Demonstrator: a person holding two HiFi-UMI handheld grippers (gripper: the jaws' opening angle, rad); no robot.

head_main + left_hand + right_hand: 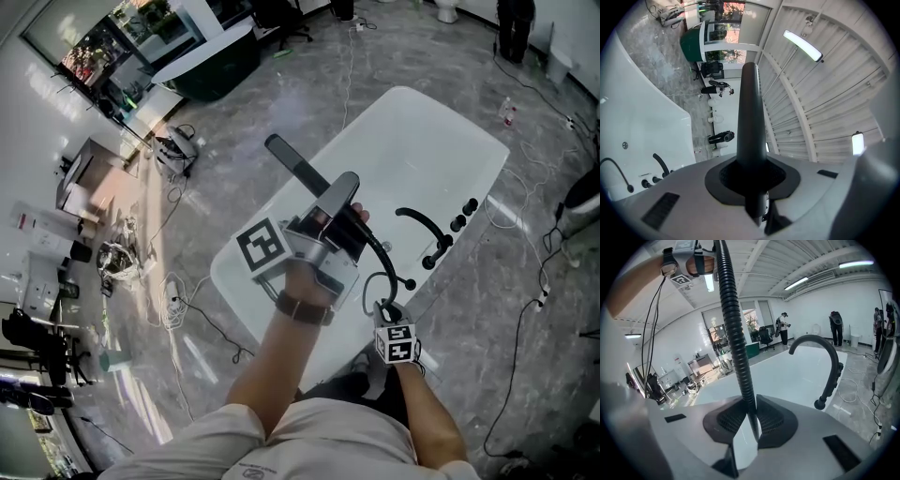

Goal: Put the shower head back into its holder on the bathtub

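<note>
The left claw (752, 178) is clamped on the handle of the black shower head (751, 108), which sticks out straight ahead of it, lifted above the white bathtub (422, 131). The right claw (751, 420), lower and nearer the person, is closed narrow on the ribbed hose (735, 329), which climbs from its pads toward the left claw. A curved faucet (830, 359) stands ahead and to the right of it.

The lower end of the long black shower head (295, 164) goes under the left gripper (339, 197), out of sight. The black bumpy hose (736, 333) runs off the top edge. The small black knobs (459, 221) on the white bathtub (412, 141) look too tiny to tell apart.
</note>
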